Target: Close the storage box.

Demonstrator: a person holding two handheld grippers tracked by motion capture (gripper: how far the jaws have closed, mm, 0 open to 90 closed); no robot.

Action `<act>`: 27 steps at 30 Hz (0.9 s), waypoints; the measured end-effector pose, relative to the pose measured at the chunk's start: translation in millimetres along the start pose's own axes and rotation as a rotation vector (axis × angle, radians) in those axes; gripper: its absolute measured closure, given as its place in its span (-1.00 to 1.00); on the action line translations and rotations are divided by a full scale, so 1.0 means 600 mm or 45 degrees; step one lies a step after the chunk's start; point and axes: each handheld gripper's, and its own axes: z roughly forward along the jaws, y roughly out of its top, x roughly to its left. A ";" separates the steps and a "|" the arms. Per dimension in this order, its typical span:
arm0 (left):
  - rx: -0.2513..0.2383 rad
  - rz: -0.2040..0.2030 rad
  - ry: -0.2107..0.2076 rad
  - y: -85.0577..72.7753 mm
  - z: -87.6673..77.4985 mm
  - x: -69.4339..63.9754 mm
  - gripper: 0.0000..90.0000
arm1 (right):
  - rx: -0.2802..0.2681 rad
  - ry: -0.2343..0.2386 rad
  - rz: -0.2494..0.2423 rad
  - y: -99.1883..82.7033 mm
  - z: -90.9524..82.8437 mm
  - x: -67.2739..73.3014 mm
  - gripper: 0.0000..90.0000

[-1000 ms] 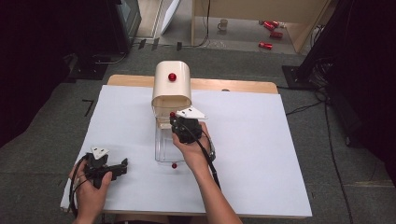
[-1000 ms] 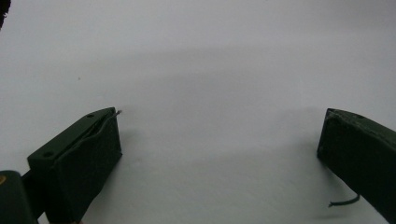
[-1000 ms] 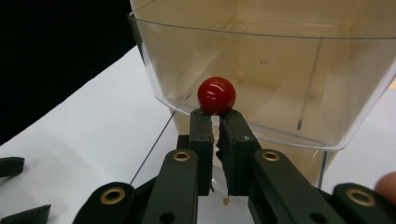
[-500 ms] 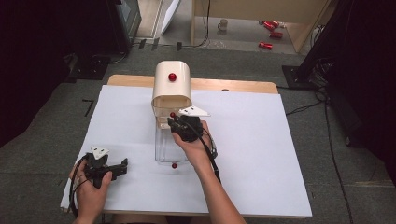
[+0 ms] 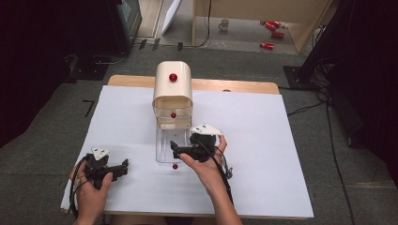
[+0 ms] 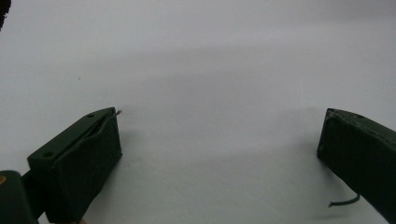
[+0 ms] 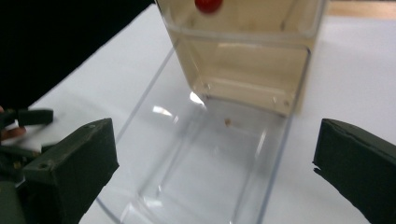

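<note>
Clear plastic, the drawer (image 5: 167,145) is lying pulled out on the bench (image 5: 263,154) in front of the cream box (image 5: 172,93), red knob (image 5: 175,166) at its near end. It is being let go by the right gripper (image 7: 215,158), whose fingers (image 7: 70,172) have just been opening and are now spread with nothing pinched, so the pull is judged finished. The left gripper (image 6: 219,154) is being held over bare bench, fingers spread.

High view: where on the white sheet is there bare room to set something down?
Bare: the wide strip right of the right gripper out to the white sheet's edge, and the far-left corner beside the cream box. Crowded: the middle, where the clear drawer is pulled out, and the near-left corner with the left gripper.
</note>
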 end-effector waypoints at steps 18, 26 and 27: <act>0.003 0.005 0.000 0.000 0.000 0.000 -1.00 | 0.012 -0.067 0.052 -0.119 -0.036 0.025 -1.00; 0.002 0.004 0.000 0.000 0.000 0.000 -1.00 | 0.069 -0.102 0.031 -0.162 -0.015 0.038 -1.00; 0.002 0.004 0.000 0.000 0.000 0.000 -1.00 | 0.069 -0.102 0.031 -0.162 -0.015 0.038 -1.00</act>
